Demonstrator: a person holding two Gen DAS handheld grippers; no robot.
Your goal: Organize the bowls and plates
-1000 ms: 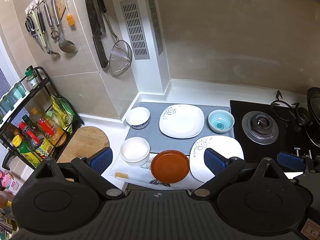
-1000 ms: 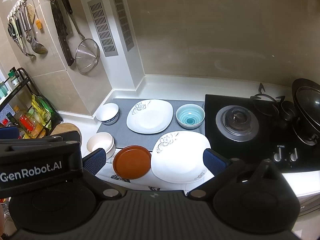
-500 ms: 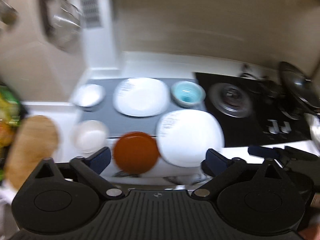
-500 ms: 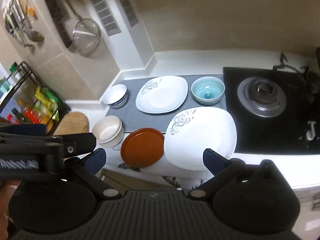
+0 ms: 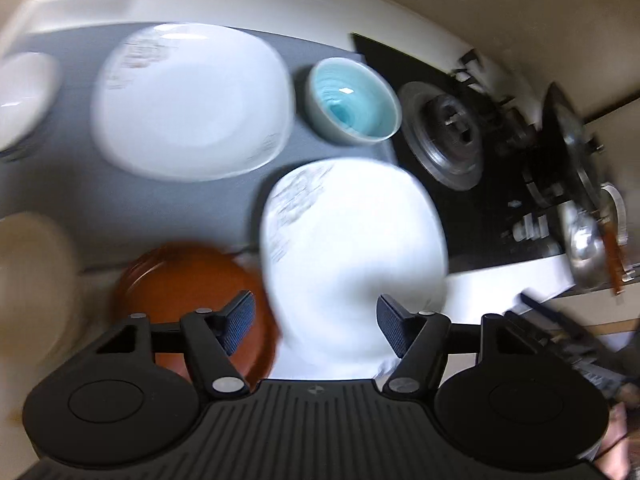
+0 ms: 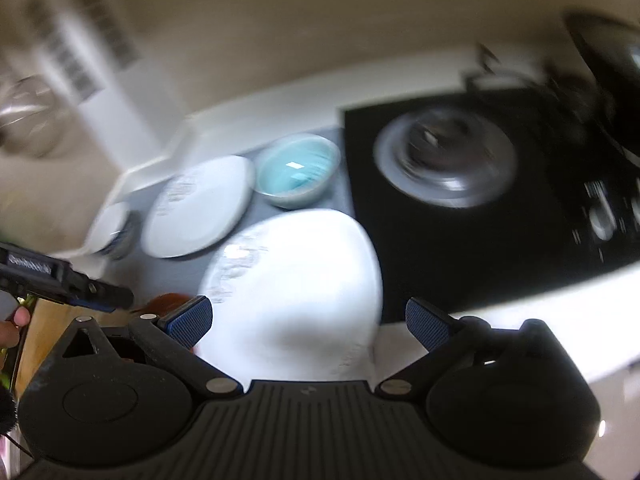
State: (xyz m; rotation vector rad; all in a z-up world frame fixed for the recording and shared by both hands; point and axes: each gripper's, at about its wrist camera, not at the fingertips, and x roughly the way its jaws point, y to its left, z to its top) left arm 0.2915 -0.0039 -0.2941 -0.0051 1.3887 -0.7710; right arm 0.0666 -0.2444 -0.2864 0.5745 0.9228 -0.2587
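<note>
**Both grippers dropping in on the near white plate, nothing gripped yet**

Left gripper (image 5: pixel 316 318) is sitting part open, its jaws having just been closing in, and nothing is pinched: one blue pad is hanging over the orange plate (image 5: pixel 180 280), the other over the near edge of the near white plate (image 5: pixel 352 240). Right gripper (image 6: pixel 308 326) is standing wide open and empty, and the same near white plate (image 6: pixel 296 280) is filling the gap between its pads, apparently below them and not touched.

Working outward on the left wrist view: the far white plate (image 5: pixel 188 100) is lying flat on the grey mat (image 5: pixel 132 200), the teal bowl (image 5: pixel 354 102) is just beside it toward the stove (image 5: pixel 448 136), a white bowl (image 5: pixel 22 92) is at the far left of the mat, and a cream bowl (image 5: pixel 28 280) is near the left edge. Heavy blur, so rim details are unreadable.

Handling, as a judgement: the plates are looking like glazed ceramic, so stiff, fairly heavy, slick and chip-prone. They are lying flat, so a top-down pinch is not going to work; taking the near rim edge-on, one pad under and one over, is looking best. The near white plate is seeming to overhang the counter front, which is helping that. The orange plate is touching or overlapping it, cannot tell which, so sliding one could be dragging the other. Bowls are taking a wall pinch at the rim more easily.
</note>
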